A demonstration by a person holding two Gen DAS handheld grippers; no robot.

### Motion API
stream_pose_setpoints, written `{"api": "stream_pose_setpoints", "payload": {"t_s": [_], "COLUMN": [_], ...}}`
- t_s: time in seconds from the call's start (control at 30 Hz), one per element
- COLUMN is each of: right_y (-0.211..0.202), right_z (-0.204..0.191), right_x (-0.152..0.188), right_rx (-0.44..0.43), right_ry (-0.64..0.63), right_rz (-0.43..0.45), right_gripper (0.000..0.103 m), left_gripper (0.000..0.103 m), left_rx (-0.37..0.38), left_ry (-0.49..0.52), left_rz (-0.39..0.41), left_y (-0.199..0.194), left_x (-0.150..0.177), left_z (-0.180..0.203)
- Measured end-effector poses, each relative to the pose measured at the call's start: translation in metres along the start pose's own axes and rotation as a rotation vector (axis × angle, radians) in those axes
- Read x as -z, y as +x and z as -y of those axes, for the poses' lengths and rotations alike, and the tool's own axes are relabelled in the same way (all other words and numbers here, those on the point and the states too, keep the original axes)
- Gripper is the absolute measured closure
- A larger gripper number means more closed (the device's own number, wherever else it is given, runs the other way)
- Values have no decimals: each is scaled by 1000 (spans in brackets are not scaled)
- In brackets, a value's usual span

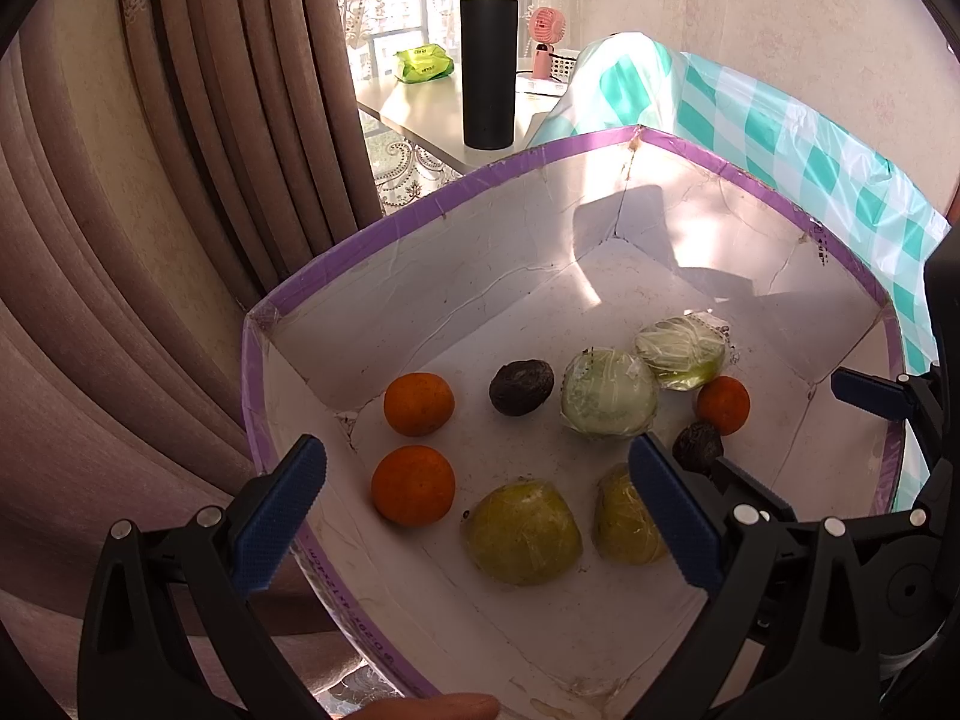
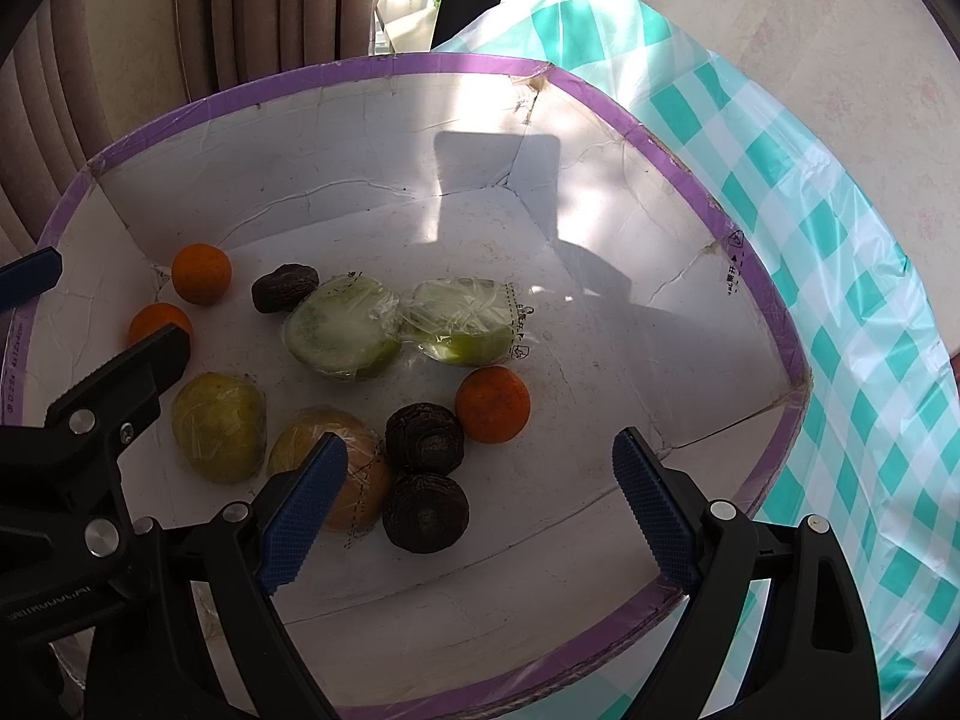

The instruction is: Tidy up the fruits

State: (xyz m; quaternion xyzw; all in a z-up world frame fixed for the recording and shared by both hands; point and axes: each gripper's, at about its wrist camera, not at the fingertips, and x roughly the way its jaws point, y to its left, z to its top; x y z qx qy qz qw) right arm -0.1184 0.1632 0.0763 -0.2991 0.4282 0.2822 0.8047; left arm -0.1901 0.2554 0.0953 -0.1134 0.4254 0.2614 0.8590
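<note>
Two wrinkled dark fruits [image 2: 425,468] touch in the right view only; both hand-held grippers [image 1: 477,513] [image 2: 480,516] gape wide above the cardboard box [image 2: 600,540].

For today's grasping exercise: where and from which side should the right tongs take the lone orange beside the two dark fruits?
Grip the orange across its round middle, coming from above. Its right side is free; a dark fruit sits close on its left.

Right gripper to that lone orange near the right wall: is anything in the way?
Nothing visible blocks it. The right gripper is open above the box; the orange lies ahead, with two dark fruits just left of the path.
</note>
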Motion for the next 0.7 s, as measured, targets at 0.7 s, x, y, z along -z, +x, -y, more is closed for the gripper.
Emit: {"api": "stream_pose_setpoints", "payload": {"t_s": [0.7], "right_y": [0], "right_z": [-2], "right_x": [0], "right_rx": [7], "right_ry": [2], "right_rz": [10], "right_gripper": [17], "left_gripper": [2], "left_rx": [-15], "left_ry": [-2], "left_rz": [-14], "left_y": [5], "left_x": [-6], "left_z": [1]}}
